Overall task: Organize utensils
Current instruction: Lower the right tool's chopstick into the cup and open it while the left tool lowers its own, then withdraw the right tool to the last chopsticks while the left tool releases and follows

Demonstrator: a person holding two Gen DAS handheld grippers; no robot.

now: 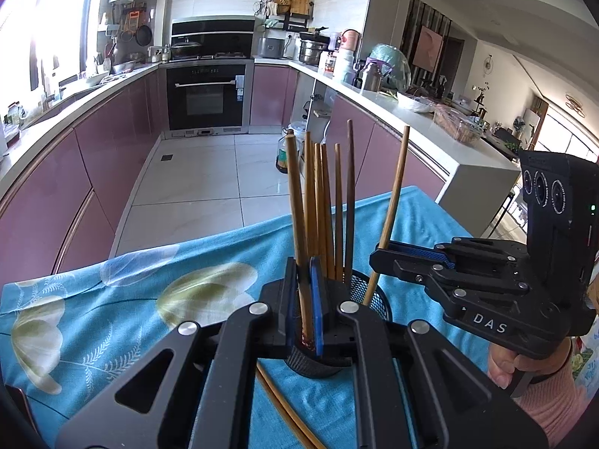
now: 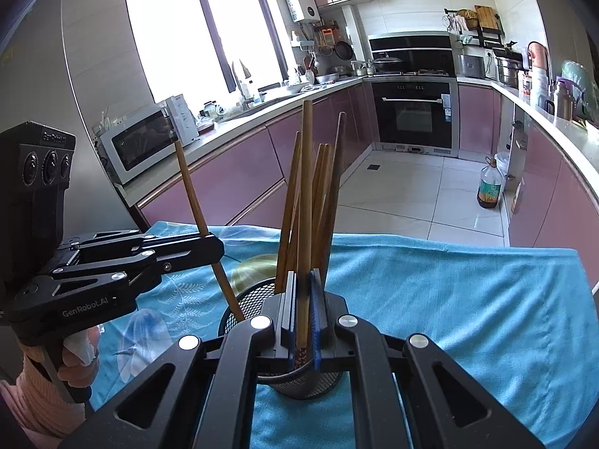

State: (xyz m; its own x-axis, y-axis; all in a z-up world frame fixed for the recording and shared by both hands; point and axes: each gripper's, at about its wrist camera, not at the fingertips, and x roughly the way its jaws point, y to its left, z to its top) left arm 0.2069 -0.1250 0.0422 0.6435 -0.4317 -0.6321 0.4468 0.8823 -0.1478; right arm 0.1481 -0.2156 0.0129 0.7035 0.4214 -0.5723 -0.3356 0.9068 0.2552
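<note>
The left gripper [image 1: 305,299] points forward and downward over the table, its two blue-padded jaws clamped on a single wooden chopstick [image 1: 297,205] that stands nearly upright, its lower end patterned dark red and dipping inside the black mesh holder [image 1: 368,292]. Seen from the right wrist camera, this same gripper [image 2: 213,249] reaches in from the left, gripped by a hand [image 2: 76,355] in a pink knitted sleeve [image 2: 41,408].

The right gripper [image 2: 302,310] has the same downward slant, its jaws pressed on another chopstick [image 2: 306,187], also nearly vertical with its patterned tip down in the mesh holder [image 2: 247,299]. From the left wrist camera it [image 1: 378,258] comes in from the right, with its chopstick [image 1: 393,202] leaning slightly and the person's hand [image 1: 501,370] under the handle.

The holder stands on a blue floral cloth [image 1: 131,299] covering the table, between the two grippers. It already contains a bundle of light brown chopsticks [image 1: 322,202] and one darker stick [image 1: 350,194], all upright and fanned a little. One more chopstick [image 1: 284,411] lies flat on the cloth beside the holder, below the left gripper
</note>
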